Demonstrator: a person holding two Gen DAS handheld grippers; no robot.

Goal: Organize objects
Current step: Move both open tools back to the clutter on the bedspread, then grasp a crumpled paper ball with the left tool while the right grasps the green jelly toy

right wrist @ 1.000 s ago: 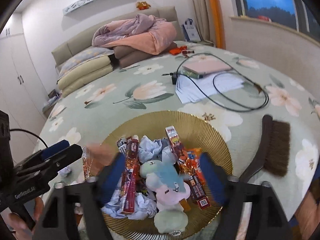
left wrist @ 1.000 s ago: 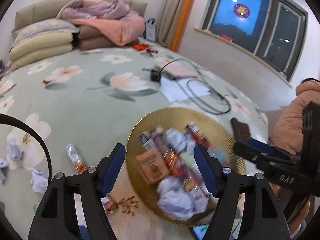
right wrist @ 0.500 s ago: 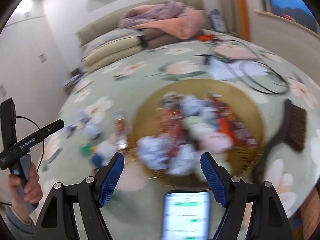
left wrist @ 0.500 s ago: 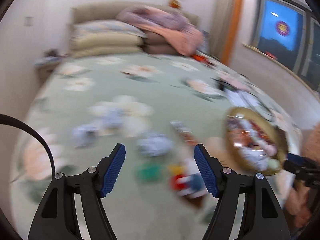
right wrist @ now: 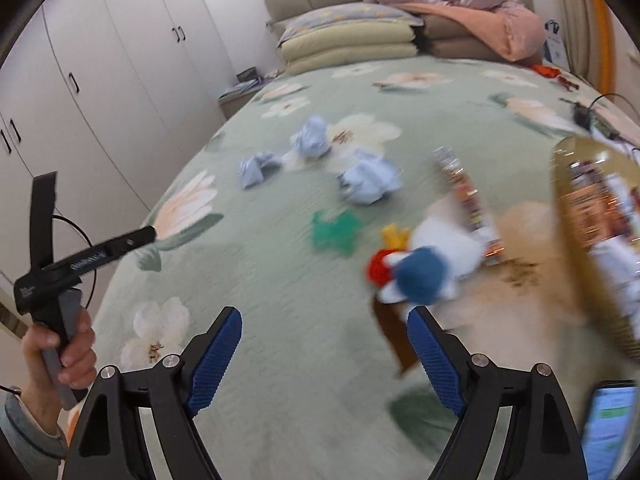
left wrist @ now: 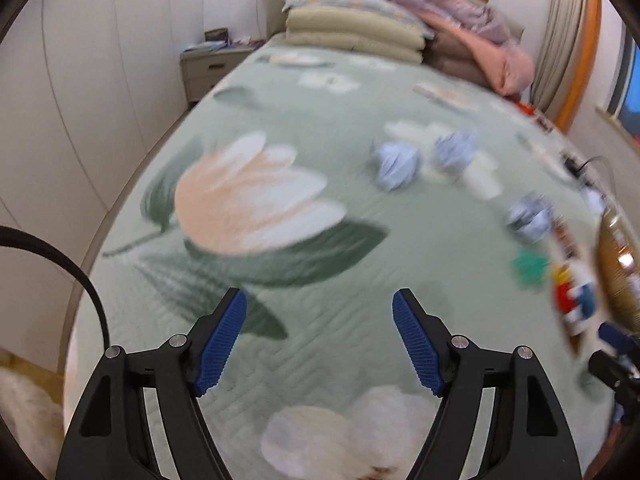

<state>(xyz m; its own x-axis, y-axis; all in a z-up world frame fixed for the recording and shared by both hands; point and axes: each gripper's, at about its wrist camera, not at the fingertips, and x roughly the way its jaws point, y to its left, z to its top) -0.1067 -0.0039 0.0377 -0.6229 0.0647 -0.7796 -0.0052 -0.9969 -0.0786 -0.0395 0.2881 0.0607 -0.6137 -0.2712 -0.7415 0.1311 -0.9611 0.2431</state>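
While both grippers gape, plush toy (right wrist: 420, 272) lies beyond right fingers (right wrist: 434, 364) — untouched.

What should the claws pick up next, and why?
Probably the right claw should ease forward and to its right, toward the blue, red and white plush toy. Both claws are open and hold nothing, and that toy lies loose on the bedspread, nearest this claw, right beside the gold basket that already holds things.

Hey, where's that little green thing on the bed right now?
In the right wrist view the green thing lies on the bedspread near centre, below a crumpled blue paper ball and left of the plush toy.
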